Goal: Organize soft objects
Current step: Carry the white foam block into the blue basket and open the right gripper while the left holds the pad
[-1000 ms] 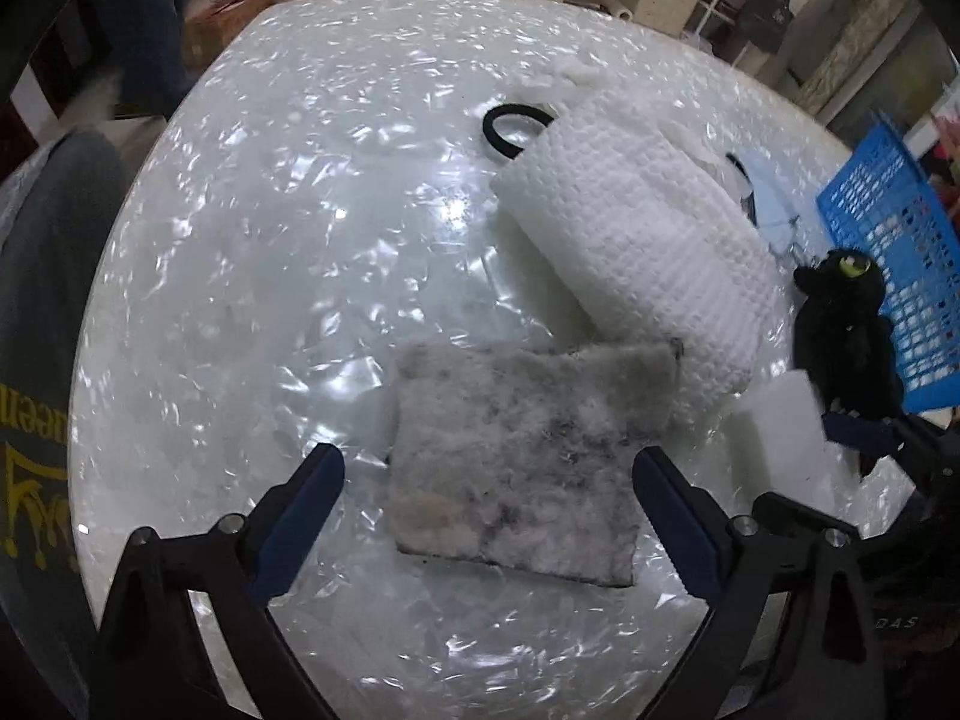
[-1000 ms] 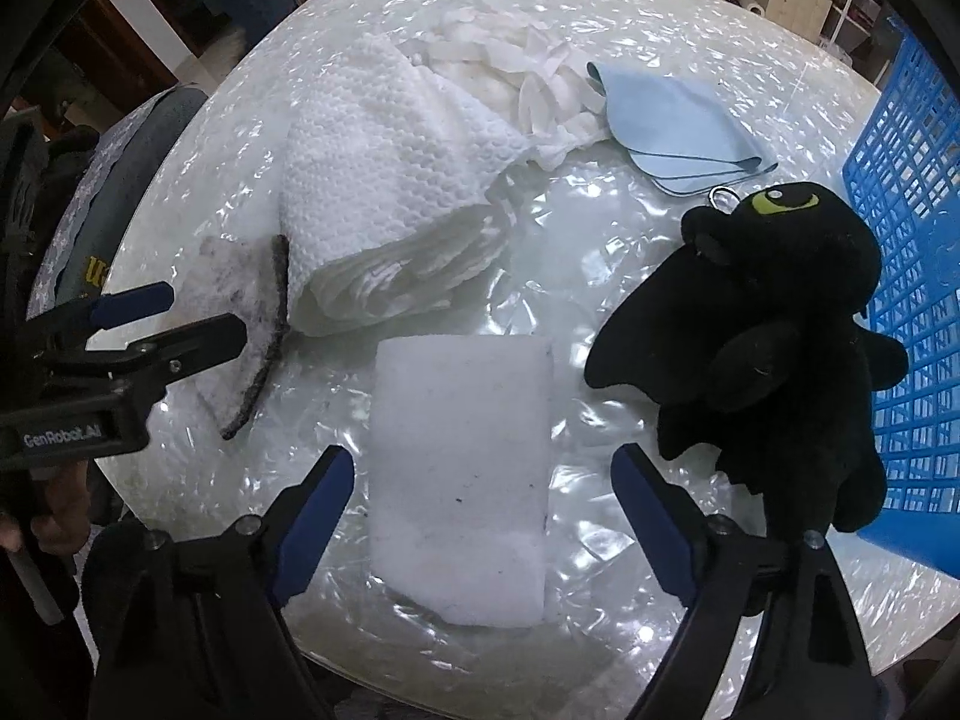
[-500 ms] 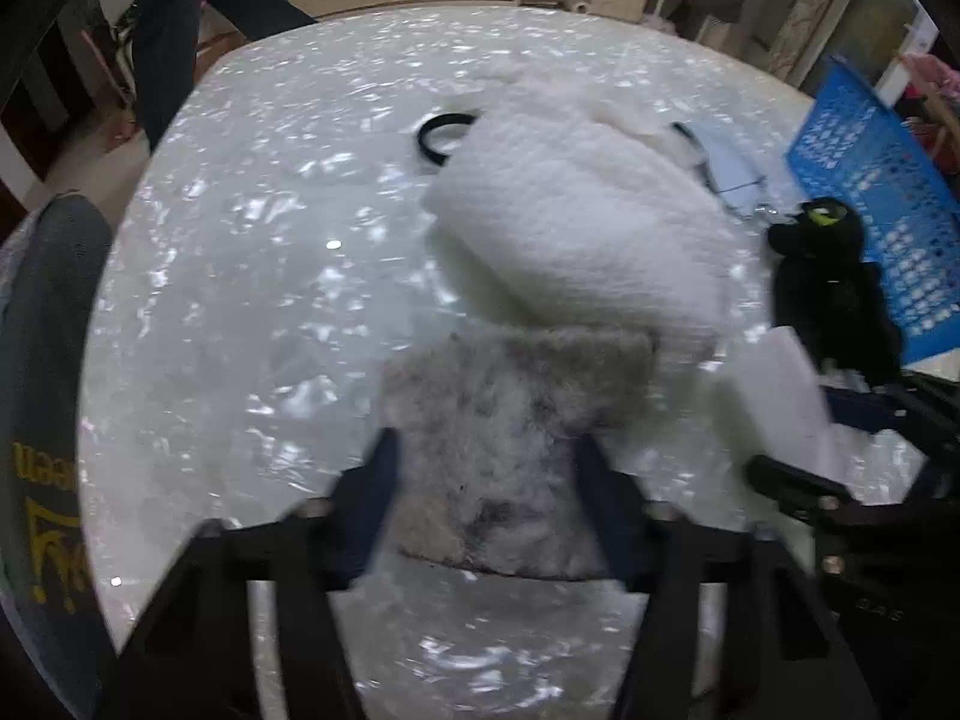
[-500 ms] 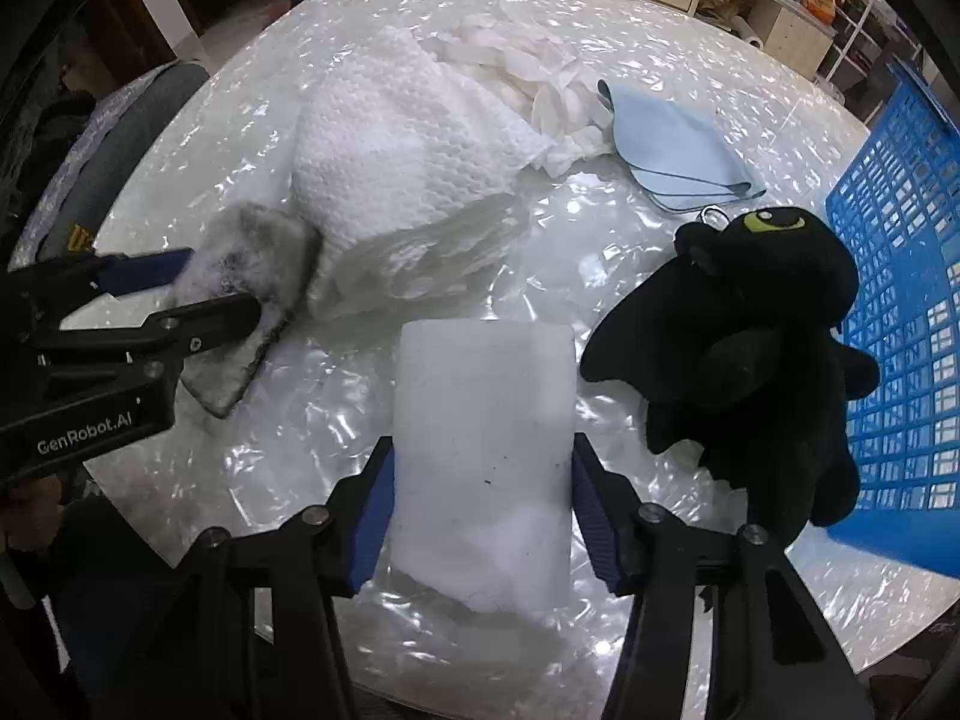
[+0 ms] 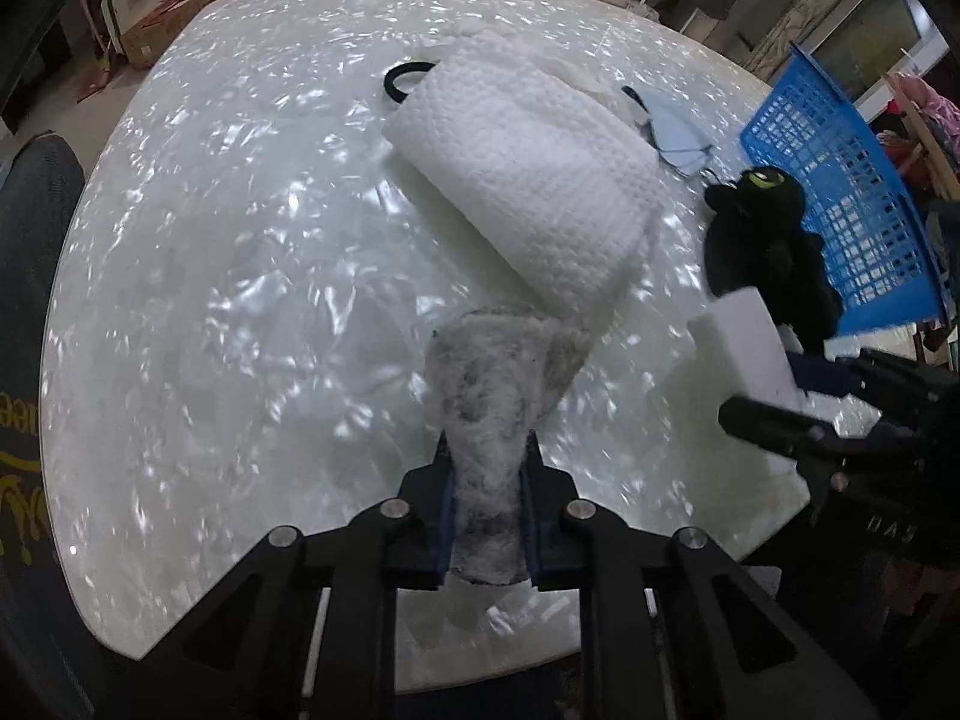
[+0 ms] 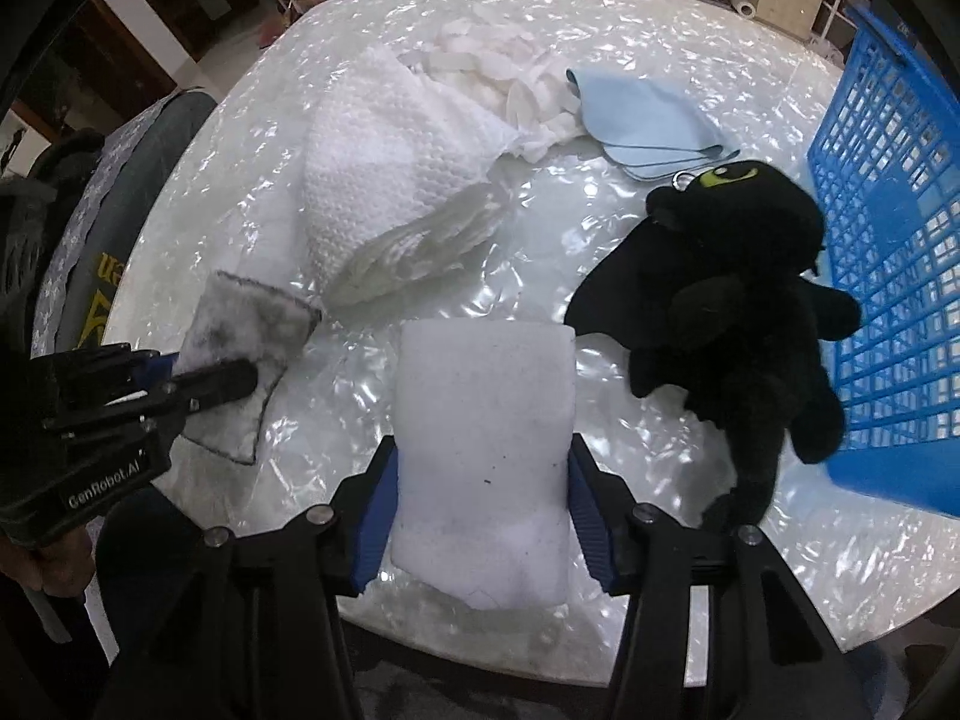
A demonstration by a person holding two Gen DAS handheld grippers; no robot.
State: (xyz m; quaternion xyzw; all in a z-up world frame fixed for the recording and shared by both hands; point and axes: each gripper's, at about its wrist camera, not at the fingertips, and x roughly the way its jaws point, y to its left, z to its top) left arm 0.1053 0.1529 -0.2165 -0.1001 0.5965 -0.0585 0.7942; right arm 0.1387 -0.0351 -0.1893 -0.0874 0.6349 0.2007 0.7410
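Note:
My left gripper (image 5: 486,510) is shut on a grey fluffy pad (image 5: 498,384), squeezed between its jaws and lifted at the near table edge; the pad also shows in the right wrist view (image 6: 246,330). My right gripper (image 6: 480,492) is shut on a white sponge block (image 6: 483,414), which also shows in the left wrist view (image 5: 744,342). A black plush toy (image 6: 738,312) lies right of the sponge, against a blue basket (image 6: 894,240).
A folded white waffle towel (image 5: 528,174), a black ring (image 5: 405,81), a white shredded cloth (image 6: 504,66) and a light blue cloth (image 6: 642,120) lie on the pearly white round table (image 5: 210,240). A grey chair (image 6: 120,180) stands at the left.
Both grippers have closed from wide open: the left onto the grey pad, which is now bunched and raised, and the right onto the white sponge.

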